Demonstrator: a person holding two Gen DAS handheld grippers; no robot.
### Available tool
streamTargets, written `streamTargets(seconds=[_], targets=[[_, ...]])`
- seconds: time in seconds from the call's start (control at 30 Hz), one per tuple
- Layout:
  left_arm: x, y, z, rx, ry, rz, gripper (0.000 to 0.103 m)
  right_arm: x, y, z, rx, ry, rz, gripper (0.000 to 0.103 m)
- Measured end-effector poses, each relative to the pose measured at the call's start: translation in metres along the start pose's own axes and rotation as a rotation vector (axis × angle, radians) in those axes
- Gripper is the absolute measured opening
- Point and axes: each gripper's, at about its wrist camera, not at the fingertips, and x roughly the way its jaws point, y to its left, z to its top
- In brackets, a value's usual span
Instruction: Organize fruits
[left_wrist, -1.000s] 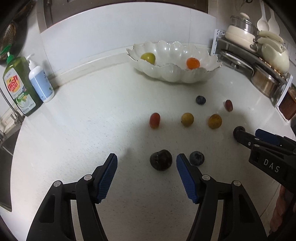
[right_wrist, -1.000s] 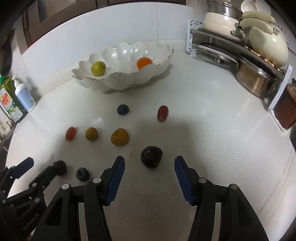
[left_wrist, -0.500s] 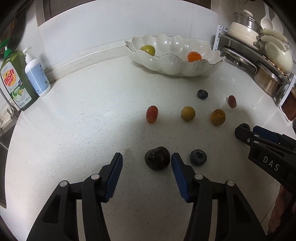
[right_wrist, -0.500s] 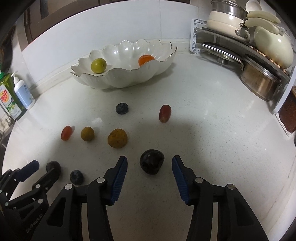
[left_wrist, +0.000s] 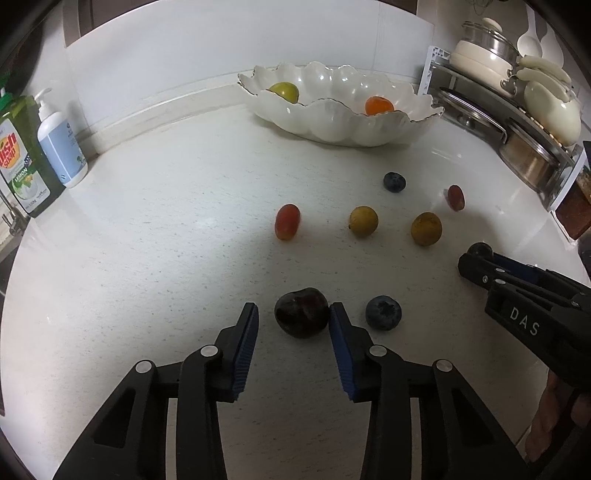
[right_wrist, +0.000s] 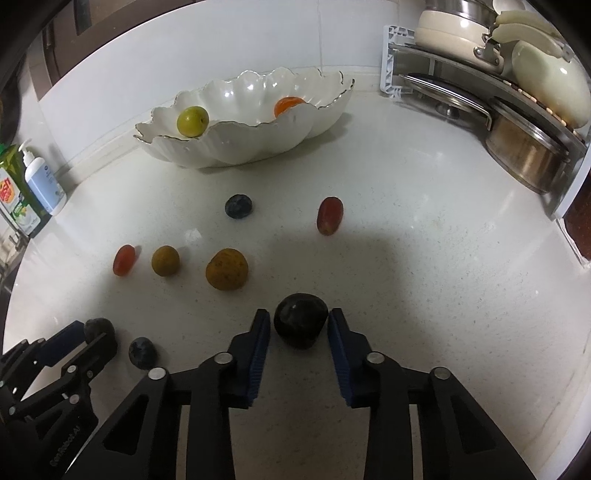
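Left gripper (left_wrist: 293, 319) bracketing dark plum (left_wrist: 301, 312) on white counter (left_wrist: 147, 258); jaws just closing, right pad touching skin, left pad short of it, not yet clamped.

Right gripper (right_wrist: 299, 326) closing on second dark plum (right_wrist: 301, 320); pads at both flanks, seemingly just gripping.

Likely handling: light, round, smooth, probably soft-skinned; rolling or bruising if squeezed hard. Holding best across widest middle, gently.

Scalloped bowl (left_wrist: 332, 129) waiting at counter back, two fruits inside.
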Motion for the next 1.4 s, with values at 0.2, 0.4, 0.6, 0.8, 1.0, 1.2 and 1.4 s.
streamTargets(seconds=[0.2, 0.4, 0.6, 0.8, 1.0, 1.2, 1.4], targets=[[0.002, -0.002, 0.000, 0.000, 0.002, -0.010, 0.030, -0.001, 0.000, -0.001, -0.001, -0.005, 0.004, 0.029], [-0.006, 0.001, 0.002, -0.008, -0.022, -0.006, 0.030, -0.010, 0.003, -0.002, -0.012, -0.020, 0.008, 0.029], [-0.016, 0.002, 0.008, -0.008, -0.056, -0.009, 0.030, -0.022, 0.008, -0.001, -0.016, -0.041, 0.026, 0.029], [-0.030, 0.003, 0.017, -0.002, -0.105, -0.014, 0.030, -0.038, 0.011, 0.002, -0.016, -0.071, 0.037, 0.029], [-0.047, 0.003, 0.027, 0.005, -0.154, -0.026, 0.030, -0.052, 0.013, 0.010, -0.015, -0.109, 0.035, 0.029], [-0.060, 0.005, 0.036, 0.003, -0.192, -0.043, 0.030, -0.068, 0.018, 0.017, -0.018, -0.155, 0.038, 0.029], [-0.074, 0.006, 0.046, 0.013, -0.244, -0.052, 0.030, -0.081, 0.023, 0.027, -0.027, -0.202, 0.040, 0.029]])
